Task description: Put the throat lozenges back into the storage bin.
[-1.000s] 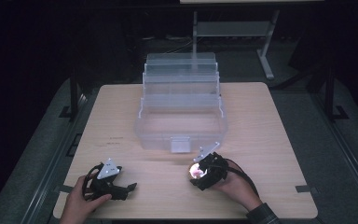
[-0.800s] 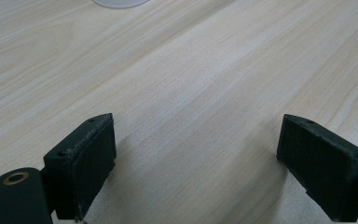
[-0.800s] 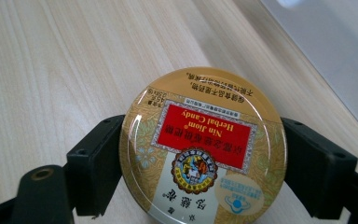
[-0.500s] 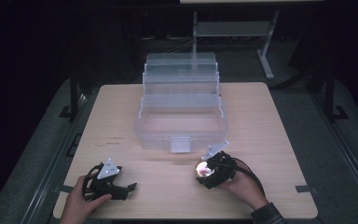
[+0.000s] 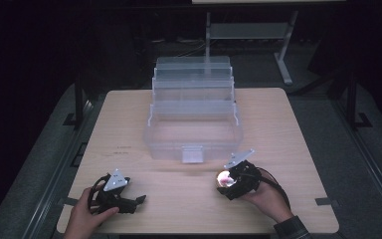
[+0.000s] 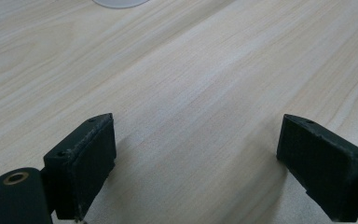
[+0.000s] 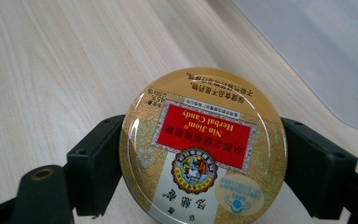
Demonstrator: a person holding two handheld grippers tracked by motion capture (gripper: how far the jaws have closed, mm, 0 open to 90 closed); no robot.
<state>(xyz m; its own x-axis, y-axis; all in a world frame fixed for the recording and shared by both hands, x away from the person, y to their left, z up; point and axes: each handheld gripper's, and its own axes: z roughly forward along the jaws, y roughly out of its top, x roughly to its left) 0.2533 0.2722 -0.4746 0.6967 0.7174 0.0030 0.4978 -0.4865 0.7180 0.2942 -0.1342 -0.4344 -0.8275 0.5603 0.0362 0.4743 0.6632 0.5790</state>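
High view: light wood table [image 5: 288, 129] with a clear plastic tiered organizer box [image 5: 193, 119] at centre, trays stepped back toward the far edge, latch tab facing the person. Left gripper [image 5: 135, 201] sits low on the table near the front-left, held by the left hand [image 5: 87, 215], well apart from the box. Right gripper [image 5: 226, 185] is near the front-right, held by the right hand [image 5: 266, 199], just in front of the box's right corner, with a small round shiny tin [image 5: 224, 178] at its tip.

Left gripper view: 2 black jaws spread wide, nothing between them, bare wood grain under them. A pale curved edge at the top of frame; cannot tell what it is.

Right gripper view: the 2 jaws pinch a round gold candy tin [image 7: 203, 149] by its sides, lid toward the camera. Red label reads "Nin Jiom Herbal Candy", printed upside down from here. Tin is held above the table [image 7: 51, 70]; organizer box wall [image 7: 326, 51] is at upper right, near but not touching.
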